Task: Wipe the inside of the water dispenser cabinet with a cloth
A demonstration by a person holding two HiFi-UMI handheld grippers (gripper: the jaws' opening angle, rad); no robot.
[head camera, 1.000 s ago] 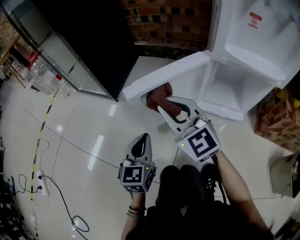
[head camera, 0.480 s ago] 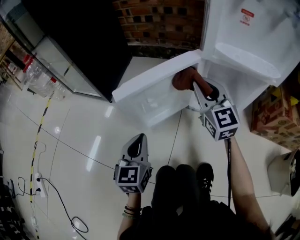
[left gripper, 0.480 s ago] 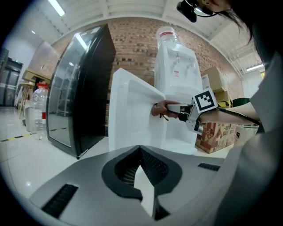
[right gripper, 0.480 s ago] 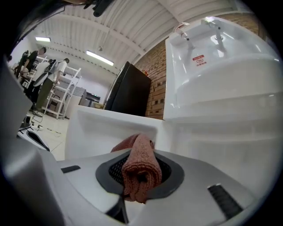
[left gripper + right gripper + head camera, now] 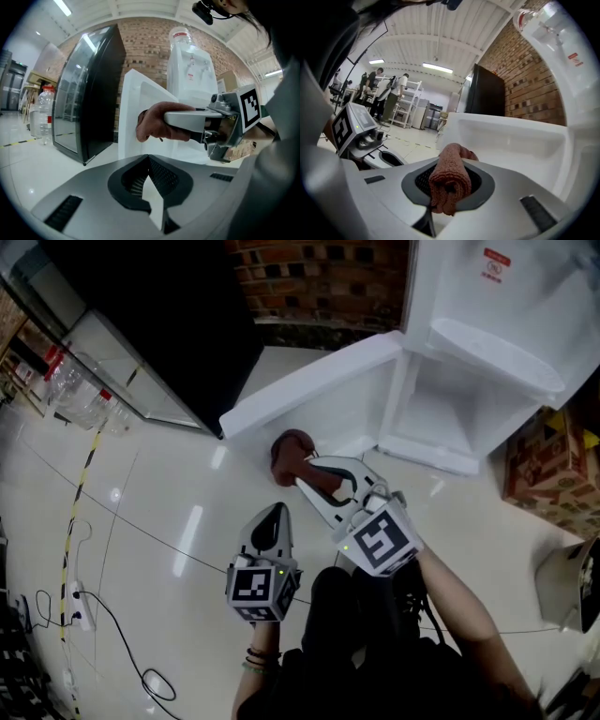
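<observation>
one rust-brown cloth [image 5: 289, 454] is bunched up and pinched between the jaws of the right gripper [image 5: 305, 469], with a fold sticking out past the tips. it hangs over the floor [image 5: 169, 521], just in front of the lower edge of the white door [image 5: 309, 390], which is swung wide, and outside the open cabinet [image 5: 450, 418] of the water dispenser [image 5: 497, 306]. the left gripper [image 5: 275, 517] hovers lower, near the person's knees, its jaws pressed together on nothing. a cardboard box [image 5: 553, 474] stands by the dispenser's right side.
</observation>
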